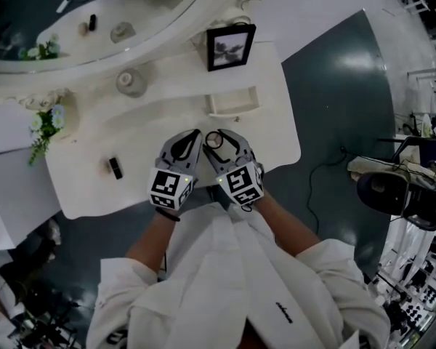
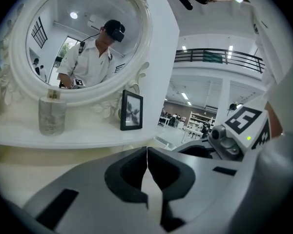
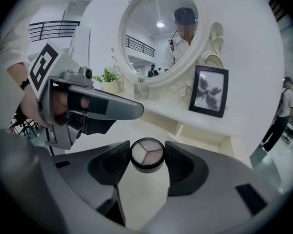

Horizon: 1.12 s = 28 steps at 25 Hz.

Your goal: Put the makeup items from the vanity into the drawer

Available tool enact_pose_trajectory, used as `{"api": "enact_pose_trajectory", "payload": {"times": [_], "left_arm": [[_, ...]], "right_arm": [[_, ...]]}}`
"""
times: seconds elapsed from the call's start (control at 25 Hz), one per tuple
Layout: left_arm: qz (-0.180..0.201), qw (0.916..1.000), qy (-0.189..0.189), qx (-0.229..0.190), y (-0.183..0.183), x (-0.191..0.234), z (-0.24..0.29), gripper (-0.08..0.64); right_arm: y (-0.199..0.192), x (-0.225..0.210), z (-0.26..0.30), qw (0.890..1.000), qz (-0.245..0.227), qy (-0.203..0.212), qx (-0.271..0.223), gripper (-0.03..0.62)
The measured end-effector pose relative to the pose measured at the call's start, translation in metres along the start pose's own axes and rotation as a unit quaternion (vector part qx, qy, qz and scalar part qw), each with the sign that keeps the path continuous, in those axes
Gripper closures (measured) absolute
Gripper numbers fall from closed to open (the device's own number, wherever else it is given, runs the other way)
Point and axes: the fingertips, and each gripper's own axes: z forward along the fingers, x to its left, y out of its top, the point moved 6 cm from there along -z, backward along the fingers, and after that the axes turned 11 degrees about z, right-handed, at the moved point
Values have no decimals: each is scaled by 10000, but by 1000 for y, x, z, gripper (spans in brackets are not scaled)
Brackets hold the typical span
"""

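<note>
A round powder compact [image 3: 147, 155] with a black rim and three pale sections sits between the pads of my right gripper [image 3: 147, 156], which is shut on it. From above, the compact [image 1: 214, 139] shows at the tip of the right gripper [image 1: 216, 141], over the white vanity [image 1: 131, 187]. My left gripper [image 1: 195, 135] hangs just left of it, its jaws shut with nothing between them [image 2: 146, 161]. The open drawer [image 1: 234, 100] lies a short way beyond both, below the picture frame [image 1: 230, 46]. A small black lipstick [image 1: 115, 168] lies on the vanity's left part.
A clear glass jar [image 1: 131, 83] stands on the upper shelf near the oval mirror [image 1: 94, 13]. A flower sprig [image 1: 45, 126] hangs at the vanity's left end. A dark floor and cluttered racks [image 1: 414, 195] lie to the right.
</note>
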Motion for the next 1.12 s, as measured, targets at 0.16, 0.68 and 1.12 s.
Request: {"api": "enact_pose_trajectory", "payload": {"times": [0.16, 0.68, 1.12], "left_arm": [[67, 9999, -122, -48, 13, -10, 20, 531], [3, 10000, -68, -21, 32, -18, 56, 531], [-128, 9997, 210, 40, 29, -9, 63, 531]], "right_arm": [[5, -21, -10, 9998, 102, -138, -74, 353], [29, -73, -9, 9992, 92, -300, -229, 353], [36, -97, 10, 9994, 114, -265, -172, 353]]}}
